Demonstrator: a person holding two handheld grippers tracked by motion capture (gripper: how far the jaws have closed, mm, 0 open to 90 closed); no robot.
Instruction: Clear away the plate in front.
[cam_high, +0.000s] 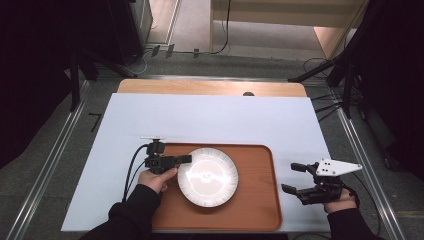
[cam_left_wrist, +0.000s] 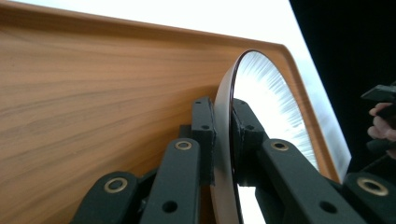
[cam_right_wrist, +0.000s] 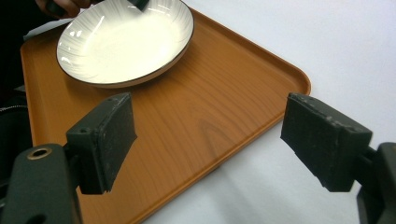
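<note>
The left tool (cam_high: 184, 159) is clamped on the rim of the white plate (cam_high: 208, 176), one jaw under the rim and one over it, as the left gripper view shows plainly: the dark-edged rim runs straight between the two black pads (cam_left_wrist: 204, 135). The plate sits on the wooden tray (cam_high: 257, 200), toward the tray's left half, and the tray lies on the white worktop (cam_high: 210, 117) close to its near edge. The right tool (cam_high: 295, 177) hangs wide open, holding nothing, just off the tray's right edge over bare worktop, with the person's right hand (cam_high: 340, 200) behind it. The chief risk appears to be the grip itself: the plate is held at a single point on its left rim, so if it is lifted from there its weight would hang out to the far side and it could pivot or slide out between the pads, dropping back onto the tray or chipping. The glazed surface looks smooth, which would make slipping more likely if the pinch is light. A sideways pull instead of a lift could drag the plate across the tray, or shift the tray toward the near edge of the worktop, since nothing steadies it. The open right tool is near enough to steady the tray or the plate's far rim, but a hasty approach could knock the tray.
</note>
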